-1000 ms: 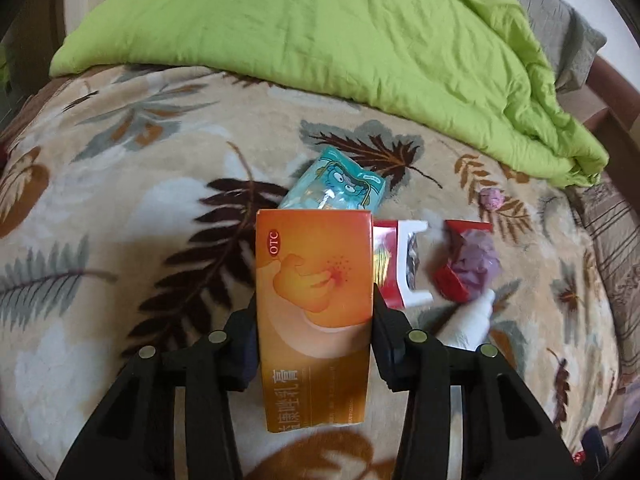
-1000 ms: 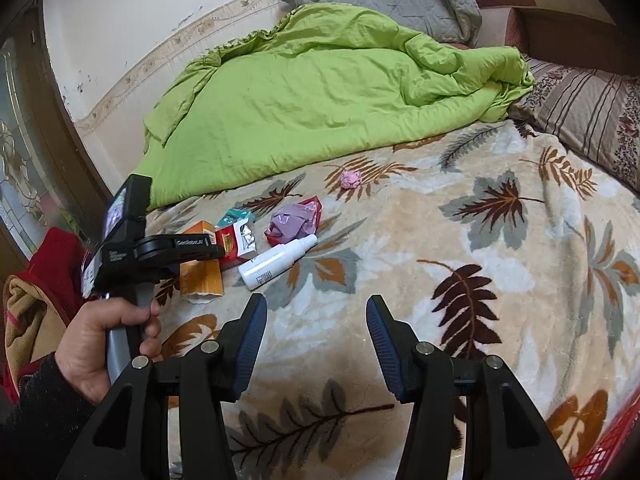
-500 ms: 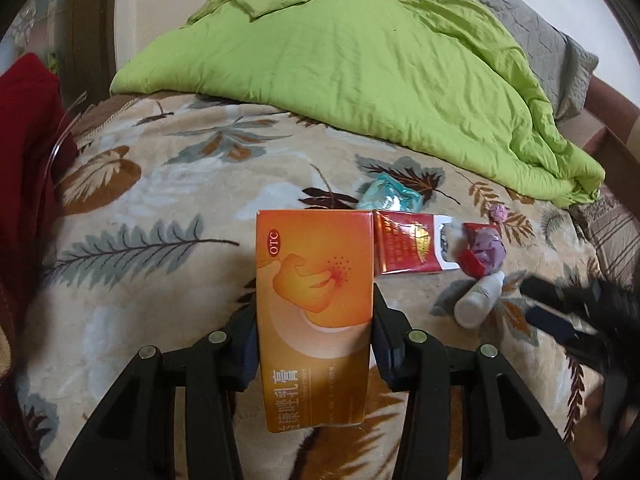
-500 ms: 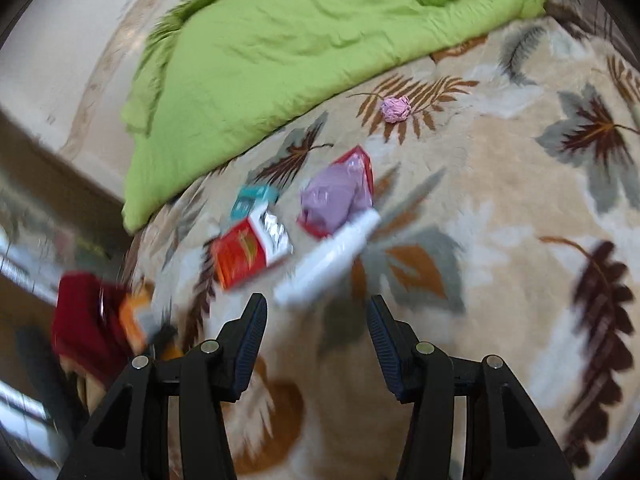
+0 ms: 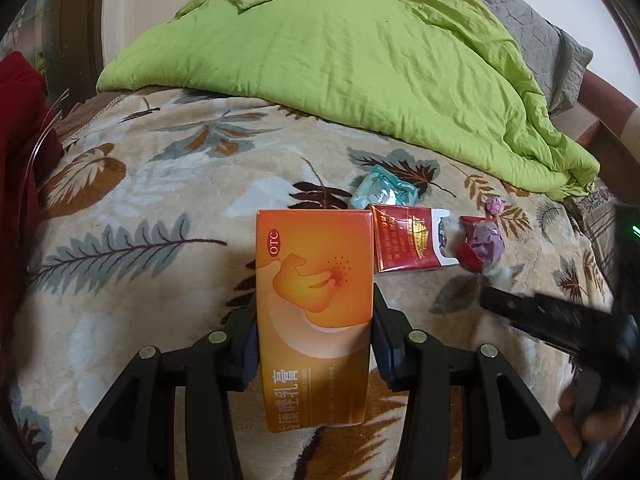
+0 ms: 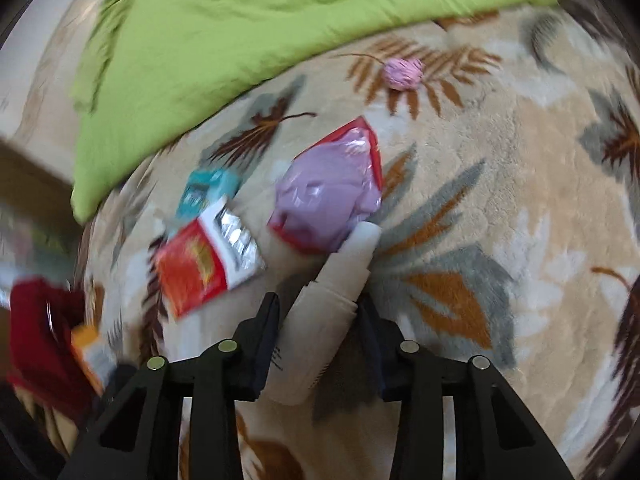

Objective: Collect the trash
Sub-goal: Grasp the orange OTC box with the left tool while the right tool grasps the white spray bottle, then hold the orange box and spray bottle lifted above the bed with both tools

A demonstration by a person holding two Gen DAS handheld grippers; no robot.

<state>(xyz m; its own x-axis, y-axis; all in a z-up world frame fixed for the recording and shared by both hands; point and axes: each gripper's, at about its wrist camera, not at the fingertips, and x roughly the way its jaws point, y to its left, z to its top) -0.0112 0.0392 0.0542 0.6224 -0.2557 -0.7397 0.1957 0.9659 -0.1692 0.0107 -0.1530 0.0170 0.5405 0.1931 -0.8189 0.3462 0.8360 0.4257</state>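
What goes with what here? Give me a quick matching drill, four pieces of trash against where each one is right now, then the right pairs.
Things:
1. orange box
2. white bottle
3. red cigarette pack
4. pink paper ball

Places:
A. lying alone on the blanket, nearest the green quilt
B. between the closing jaws of the right gripper
C. clamped in the left gripper
D. on the blanket between the teal packet and the purple-and-red wrapper

Pairs: 1-C, 2-B, 3-D, 4-A

Both wrist cams near, angled down; share cigarette pack (image 5: 404, 240) (image 6: 200, 268).
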